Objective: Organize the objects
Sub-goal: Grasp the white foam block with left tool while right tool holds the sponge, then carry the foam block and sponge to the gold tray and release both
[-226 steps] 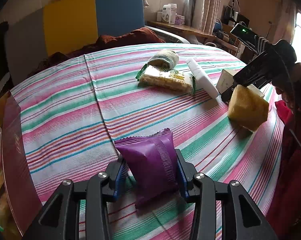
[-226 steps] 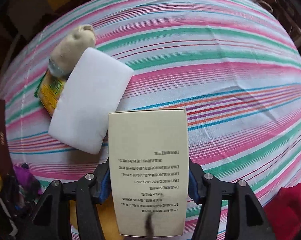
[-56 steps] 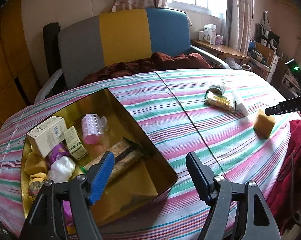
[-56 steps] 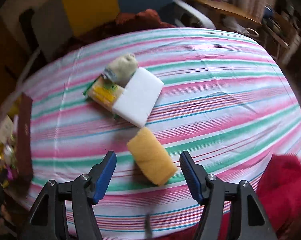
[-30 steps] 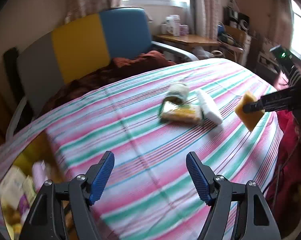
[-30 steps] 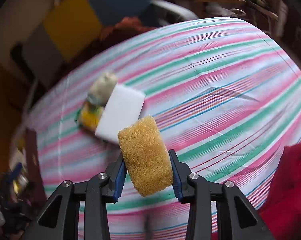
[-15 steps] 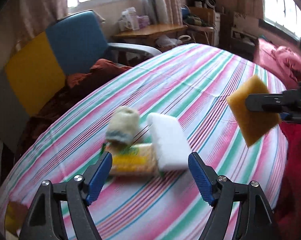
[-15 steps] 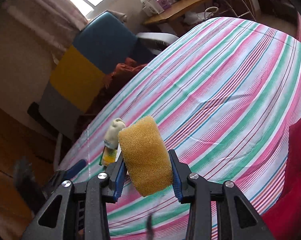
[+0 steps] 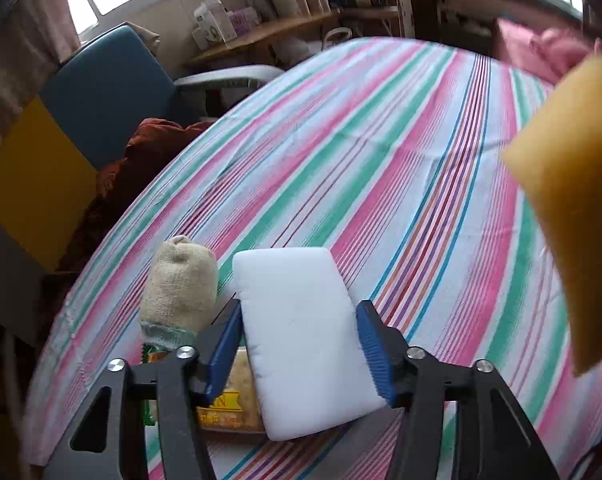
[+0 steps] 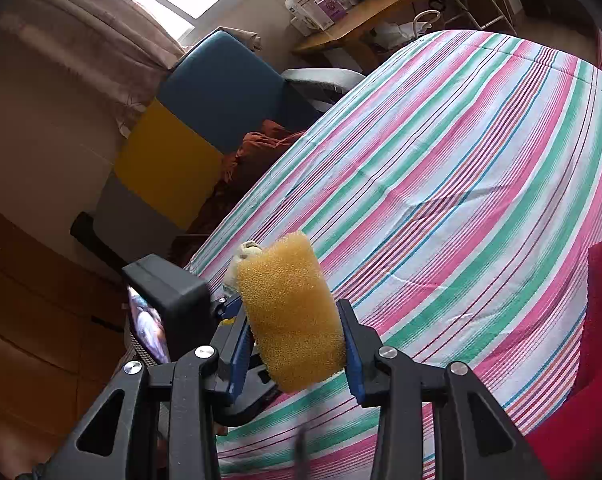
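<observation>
While the right gripper [image 10: 297, 354] hangs above the pink, green and white striped tablecloth [image 10: 441, 168] with its jaws clamped tight on a yellow porous sponge block [image 10: 291, 316], the left gripper [image 9: 299, 350] is going for the next item. Its jaws are closing around a white rectangular foam block [image 9: 301, 332] that's lying on the cloth. From the left wrist view the blue pad [image 9: 223, 350] on the left side looks like it's already touching the foam's edge, while the pad on the other side seems to have a sliver of space, so I'd say not a real pinch yet.

Why come at it this way? The foam lies flat with its long side running away from the camera, so squeezing across the narrow width is the obvious grab. It's also jammed right against a rolled beige cloth bundle [image 9: 179, 284] and a yellow-and-green snack packet [image 9: 233, 404], which the foam partly covers. The left finger has to wedge in between the foam and that roll, so I'd guess it could nudge the neighbours.

The sponge [image 9: 573, 208] is parked up in the air on the right, probably just waiting its turn. Wherever this stuff is headed isn't in view.
</observation>
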`<action>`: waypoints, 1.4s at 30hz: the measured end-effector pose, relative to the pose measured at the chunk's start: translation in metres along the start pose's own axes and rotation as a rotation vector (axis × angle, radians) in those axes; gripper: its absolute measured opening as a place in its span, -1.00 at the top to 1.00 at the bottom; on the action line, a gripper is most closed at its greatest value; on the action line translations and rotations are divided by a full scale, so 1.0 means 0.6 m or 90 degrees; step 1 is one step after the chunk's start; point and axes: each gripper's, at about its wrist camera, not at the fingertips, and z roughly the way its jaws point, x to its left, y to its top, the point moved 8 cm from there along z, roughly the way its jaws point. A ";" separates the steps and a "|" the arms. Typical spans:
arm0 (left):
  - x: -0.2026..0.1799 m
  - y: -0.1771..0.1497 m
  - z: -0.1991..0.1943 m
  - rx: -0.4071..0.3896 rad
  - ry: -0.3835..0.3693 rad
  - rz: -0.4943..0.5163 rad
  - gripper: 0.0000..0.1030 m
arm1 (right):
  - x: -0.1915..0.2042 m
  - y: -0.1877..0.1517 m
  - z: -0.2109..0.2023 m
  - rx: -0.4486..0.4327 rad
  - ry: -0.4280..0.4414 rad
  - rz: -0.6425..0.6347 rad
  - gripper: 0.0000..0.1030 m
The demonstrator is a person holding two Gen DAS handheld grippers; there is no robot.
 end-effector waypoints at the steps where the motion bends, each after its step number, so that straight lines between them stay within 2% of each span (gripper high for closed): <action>1: 0.002 -0.001 -0.008 -0.010 -0.016 -0.013 -0.06 | 0.000 -0.001 -0.001 0.000 0.000 -0.001 0.24; 4: 0.014 -0.013 -0.048 -0.045 -0.046 -0.051 -0.06 | 0.002 -0.003 0.002 0.007 -0.004 -0.006 0.24; 7: 0.018 -0.041 -0.094 -0.070 -0.098 -0.093 -0.07 | 0.006 -0.008 0.007 0.022 -0.009 -0.022 0.24; 11: 0.014 -0.110 -0.134 -0.056 -0.127 -0.125 -0.08 | 0.016 -0.017 0.021 0.051 -0.024 -0.055 0.24; 14: 0.028 -0.174 -0.153 -0.034 -0.116 -0.167 -0.07 | 0.022 -0.023 0.025 0.059 -0.044 -0.080 0.24; 20: 0.071 -0.288 -0.170 0.010 -0.008 -0.239 -0.12 | 0.022 -0.026 0.027 0.058 -0.074 -0.097 0.24; 21: 0.073 -0.298 -0.169 0.001 -0.021 -0.259 -0.13 | 0.022 -0.026 0.026 0.057 -0.078 -0.099 0.24; 23: 0.072 -0.301 -0.172 -0.006 -0.018 -0.264 -0.13 | 0.022 -0.025 0.024 0.051 -0.084 -0.103 0.24; 26: 0.058 -0.299 -0.169 -0.021 0.014 -0.224 -0.15 | 0.022 -0.024 0.023 0.045 -0.093 -0.104 0.24; 29: 0.069 -0.306 -0.160 -0.034 0.004 -0.241 -0.18 | 0.021 -0.023 0.024 0.045 -0.099 -0.104 0.24; 32: 0.068 -0.310 -0.165 -0.048 0.015 -0.224 -0.18 | 0.019 -0.022 0.026 0.048 -0.110 -0.105 0.24; 35: 0.072 -0.310 -0.167 -0.048 0.006 -0.234 -0.15 | 0.017 -0.023 0.027 0.049 -0.122 -0.106 0.24; 38: 0.077 -0.308 -0.186 -0.046 0.008 -0.240 -0.10 | 0.014 -0.023 0.027 0.049 -0.132 -0.104 0.24; 42: 0.088 -0.304 -0.228 -0.078 0.015 -0.245 -0.10 | 0.016 -0.025 0.030 0.052 -0.163 -0.117 0.24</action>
